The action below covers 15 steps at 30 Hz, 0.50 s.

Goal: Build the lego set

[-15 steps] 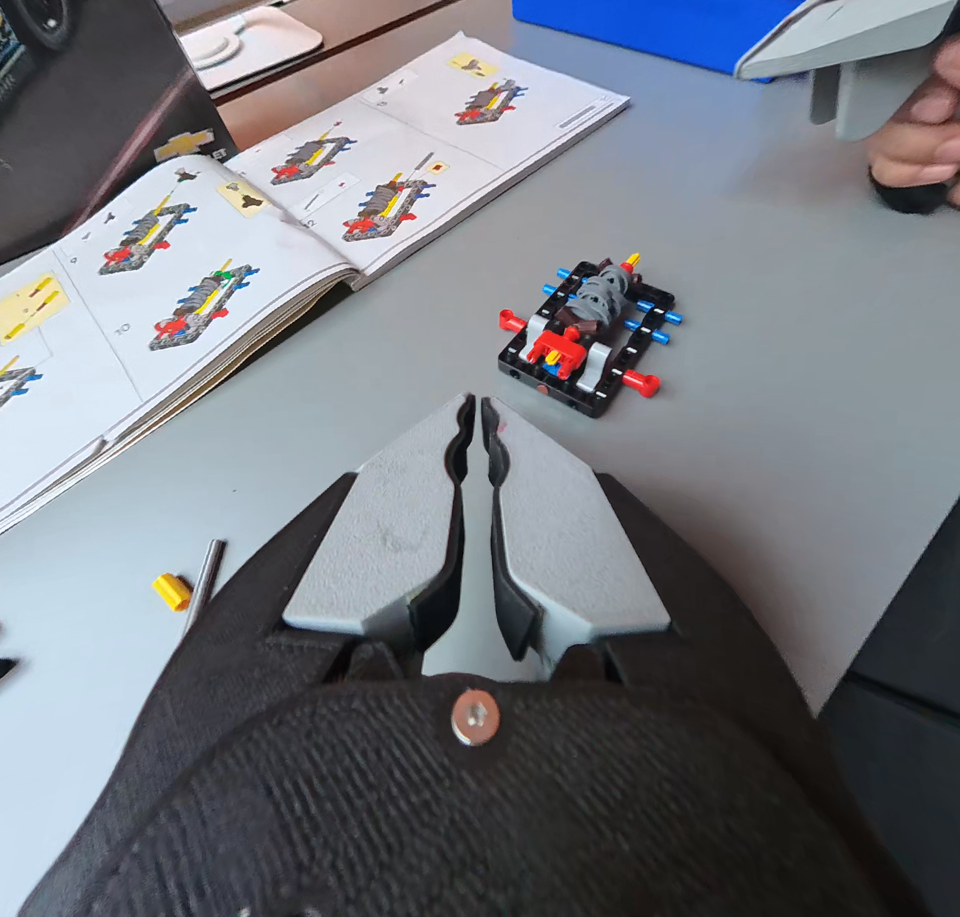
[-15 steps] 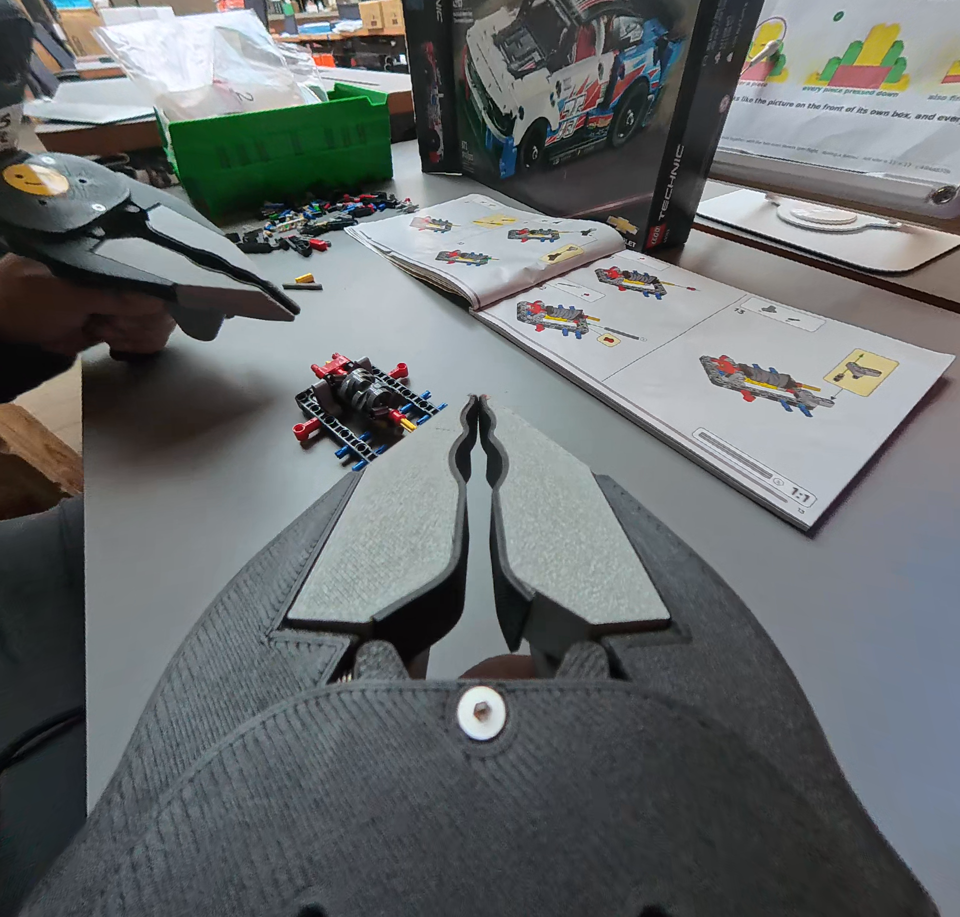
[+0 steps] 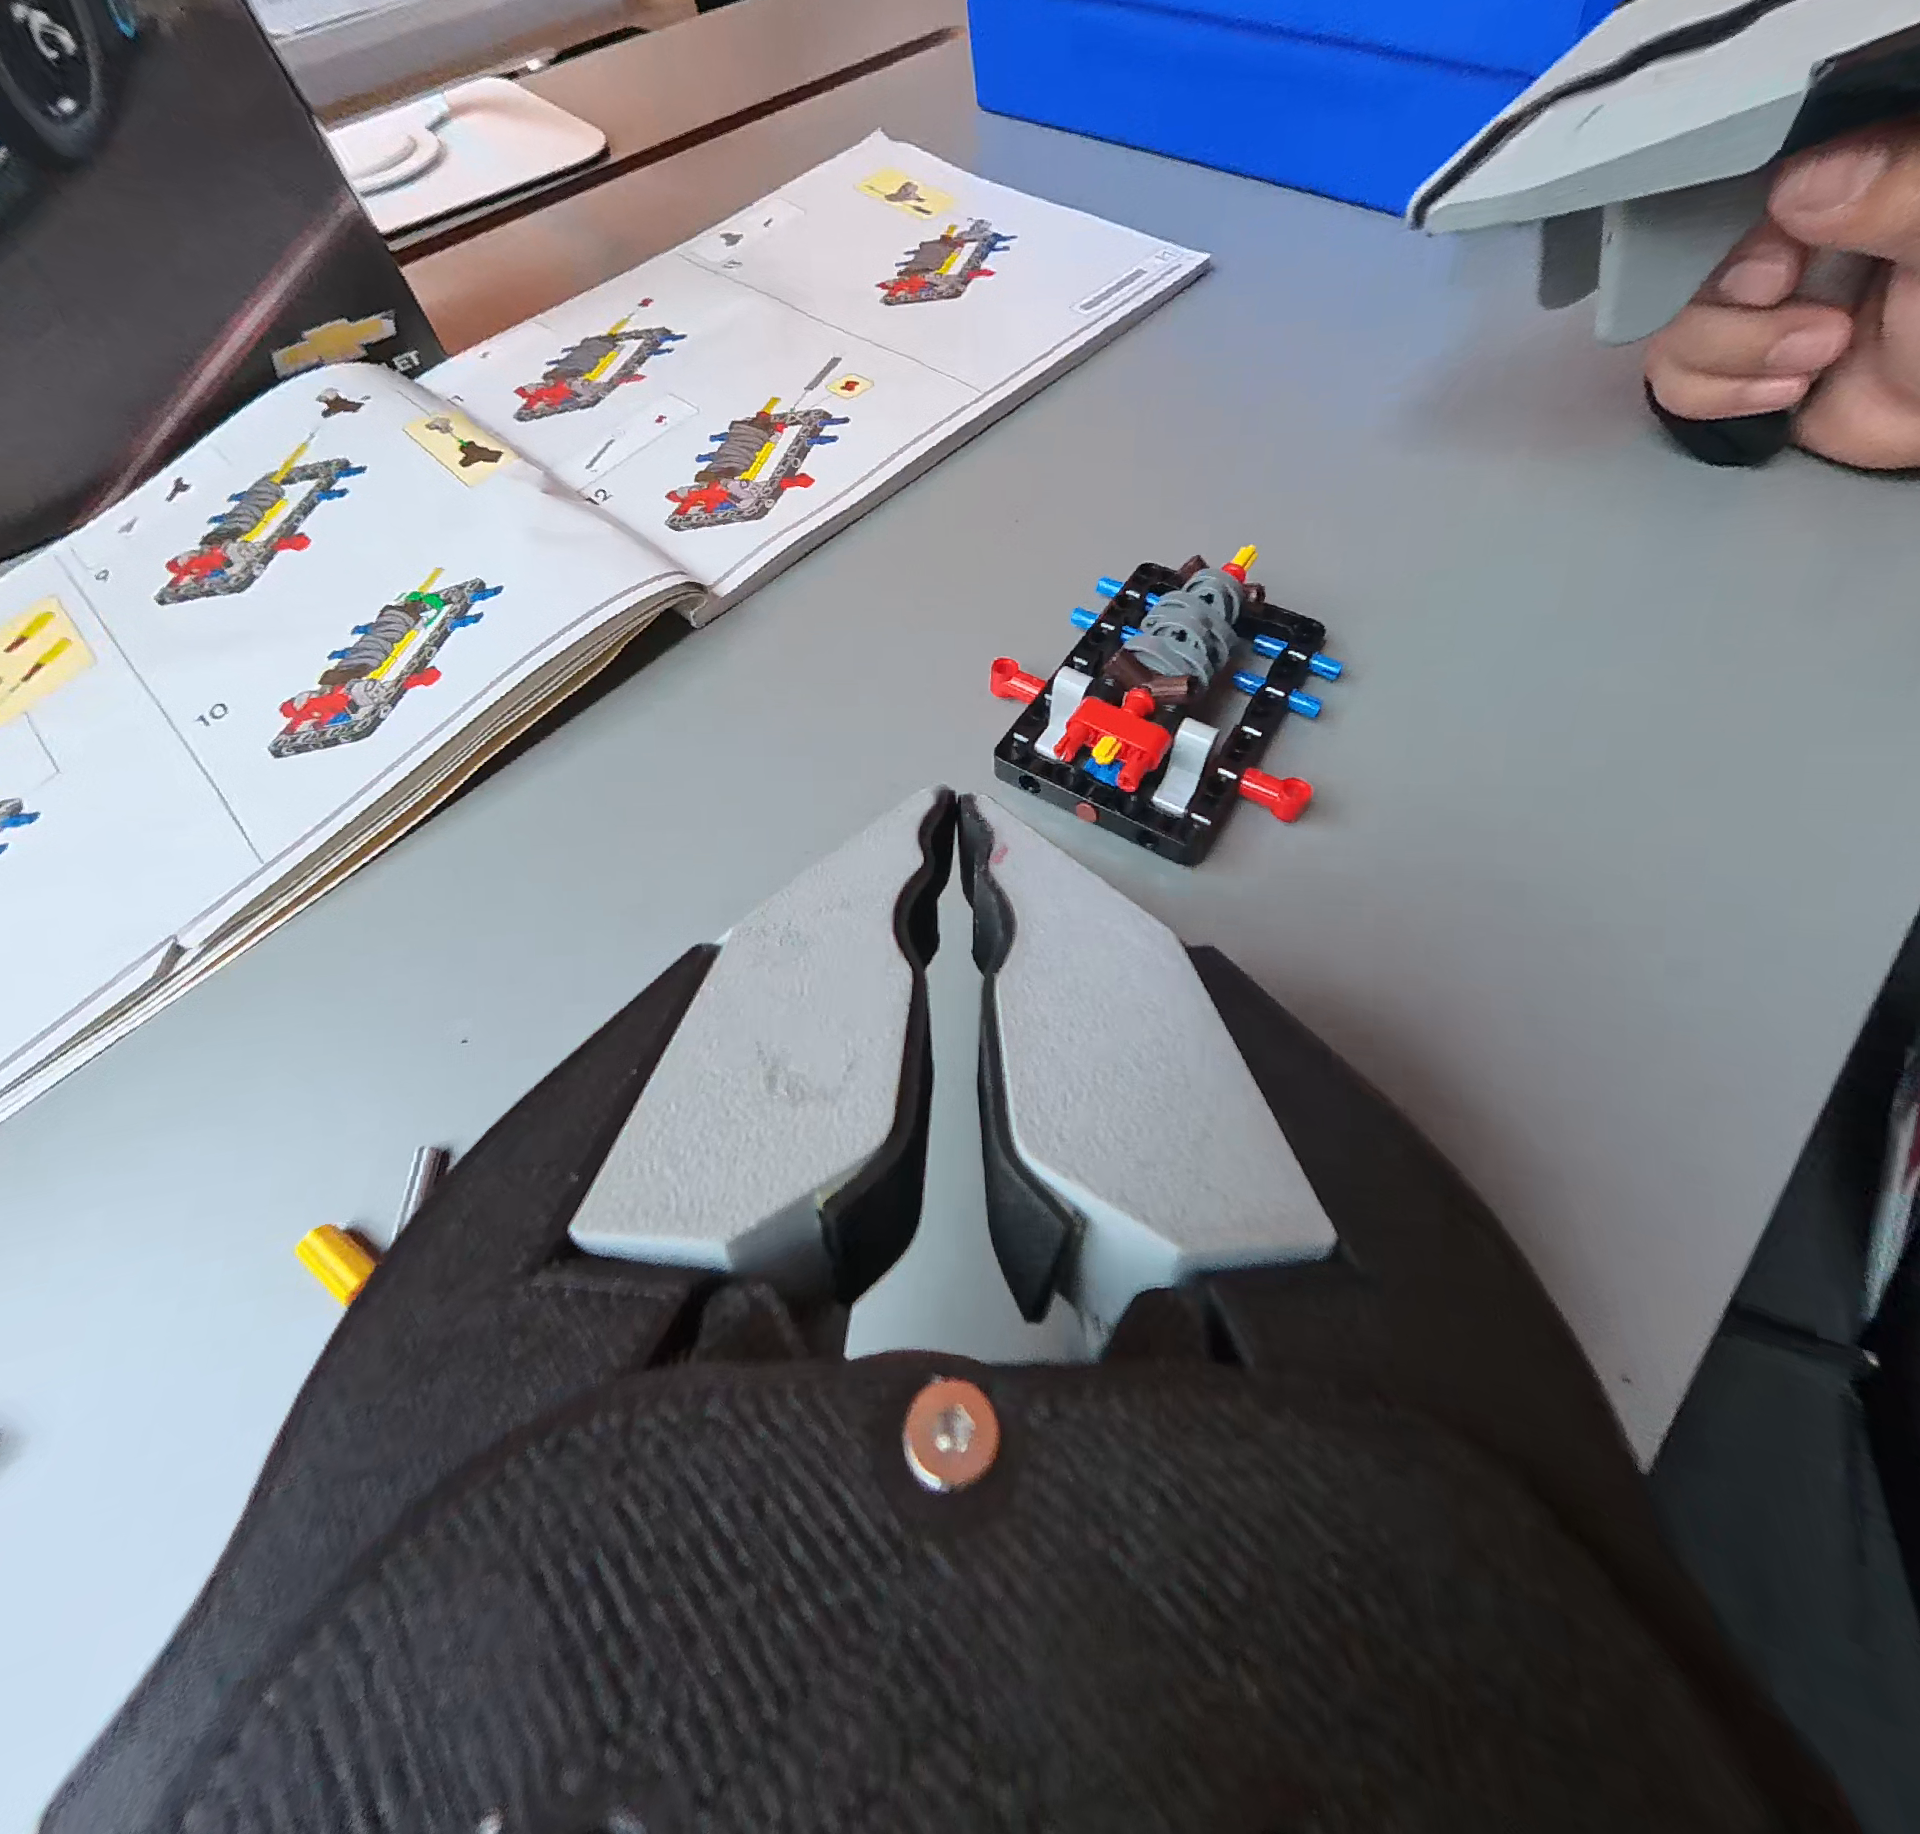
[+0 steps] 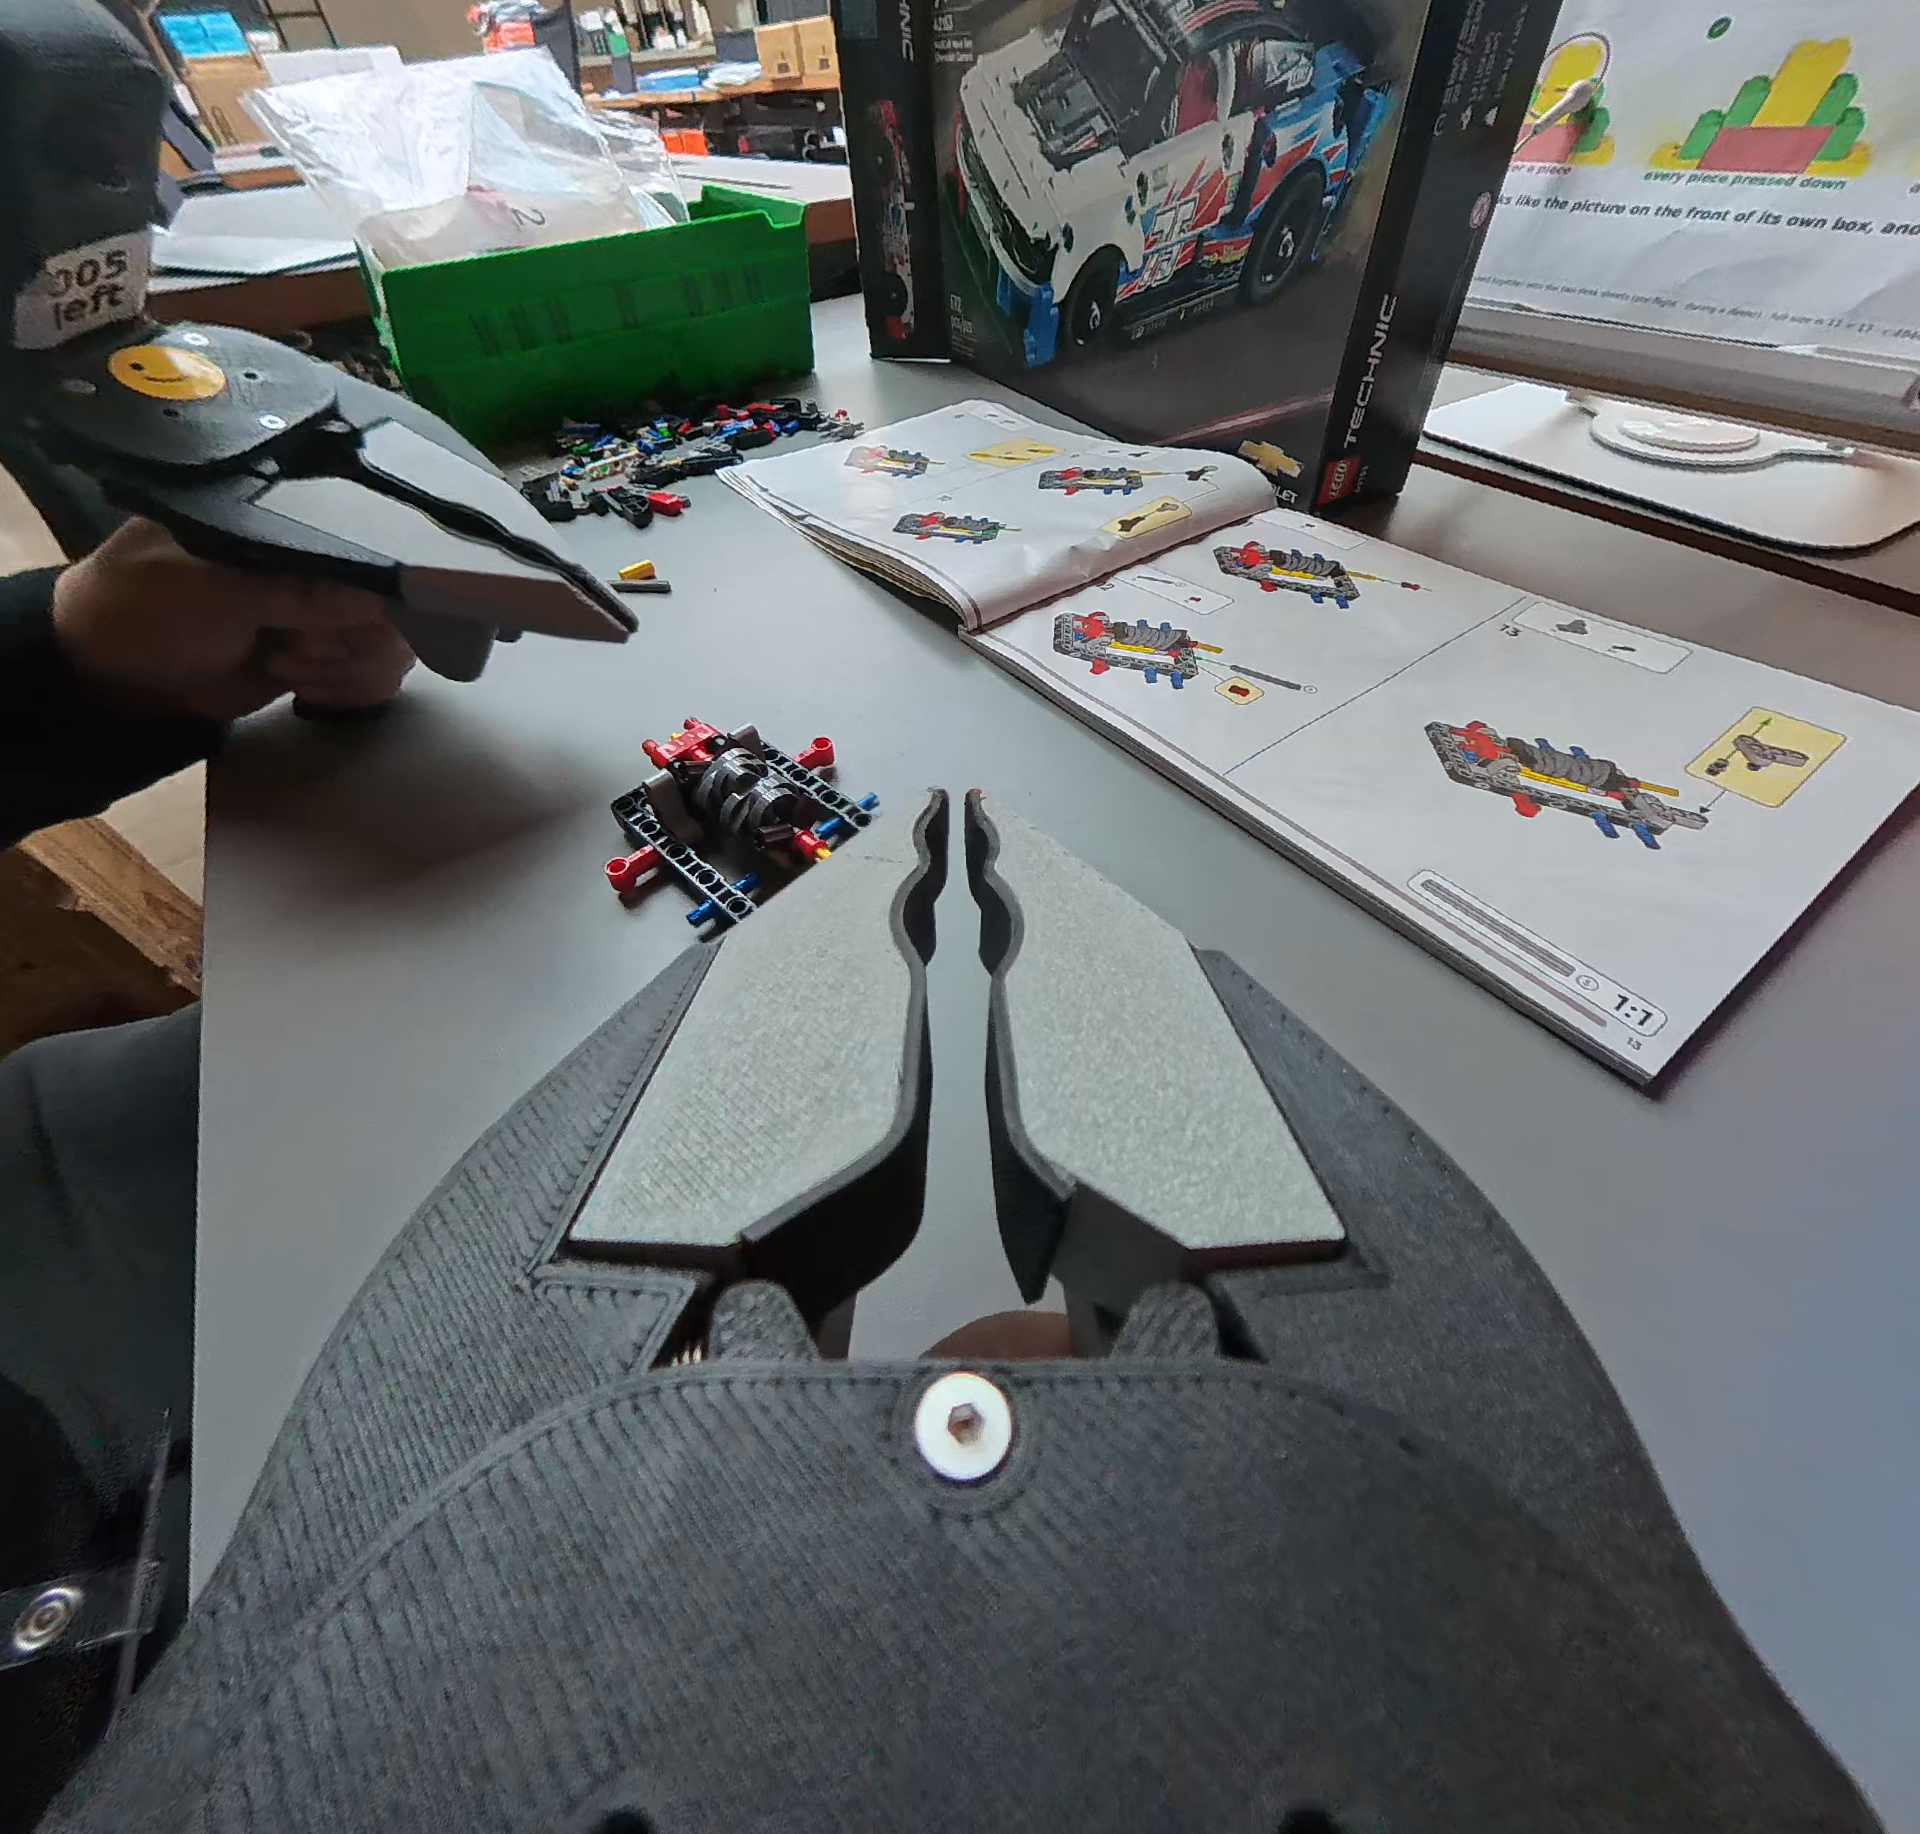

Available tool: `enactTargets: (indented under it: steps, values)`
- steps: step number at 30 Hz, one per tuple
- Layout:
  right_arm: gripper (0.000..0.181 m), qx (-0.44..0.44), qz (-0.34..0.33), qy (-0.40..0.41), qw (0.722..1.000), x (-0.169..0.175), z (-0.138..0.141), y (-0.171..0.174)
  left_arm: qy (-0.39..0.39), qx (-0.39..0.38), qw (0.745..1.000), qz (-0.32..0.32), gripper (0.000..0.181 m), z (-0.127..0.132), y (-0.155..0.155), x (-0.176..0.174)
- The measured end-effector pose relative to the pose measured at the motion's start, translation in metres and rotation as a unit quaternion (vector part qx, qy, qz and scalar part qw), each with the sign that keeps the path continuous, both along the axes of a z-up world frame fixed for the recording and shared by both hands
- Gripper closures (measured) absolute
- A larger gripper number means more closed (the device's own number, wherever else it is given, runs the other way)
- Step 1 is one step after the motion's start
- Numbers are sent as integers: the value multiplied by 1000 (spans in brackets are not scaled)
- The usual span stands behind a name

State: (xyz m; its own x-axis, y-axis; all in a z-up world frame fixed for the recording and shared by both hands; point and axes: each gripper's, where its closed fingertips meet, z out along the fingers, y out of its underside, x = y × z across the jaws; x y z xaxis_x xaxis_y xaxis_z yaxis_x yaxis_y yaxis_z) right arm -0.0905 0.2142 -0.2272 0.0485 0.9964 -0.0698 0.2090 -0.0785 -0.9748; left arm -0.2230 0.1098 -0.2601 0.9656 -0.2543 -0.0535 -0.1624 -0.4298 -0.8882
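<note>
Left gripper (image 3: 957, 808): hovering at frame centre, jaws together, gripping nothing.
Right gripper (image 4: 956, 805): hovering likewise, jaws nearly together, empty.
Lego frame (image 3: 1162, 709): lying on the table (image 3: 1507, 849), right of centre.

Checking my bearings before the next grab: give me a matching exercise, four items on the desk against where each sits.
1. lego assembly
2. loose parts pile
3. yellow piece
4. instruction booklet

A. in front of the green bin
B. lying open before the set box
C. beside a thin grey rod
D. alone on bare table, between both grippers

Pairs: 1-D, 2-A, 3-C, 4-B
</note>
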Motion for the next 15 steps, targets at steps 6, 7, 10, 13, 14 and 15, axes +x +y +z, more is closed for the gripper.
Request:
enactTargets:
  steps: [6, 7, 10, 13, 14, 15]
  values:
    - [181, 1, 0, 12, 1000, 2, 3, 0, 43, 4, 999, -11, 181, -2, 5, 6]
    - [181, 0, 1, 10, 1000, 1, 3, 0, 44, 2, 999, -13, 181, -3, 6, 7]
    - [181, -4, -1, 9, 1000, 1, 2, 1, 49, 2, 999, -22, 181, -4, 7, 10]
    - [181, -5, -3, 11, 1000, 1, 3, 2, 43, 19, 999, -19, 181, 2, 6, 9]
    - [181, -4, -3, 11, 1000, 1, 3, 2, 37, 23, 999, -18, 181, 3, 6, 9]
    - [181, -2, -3, 14, 1000, 1, 4, 1, 32, 27, 999, -17, 181, 5, 5, 8]
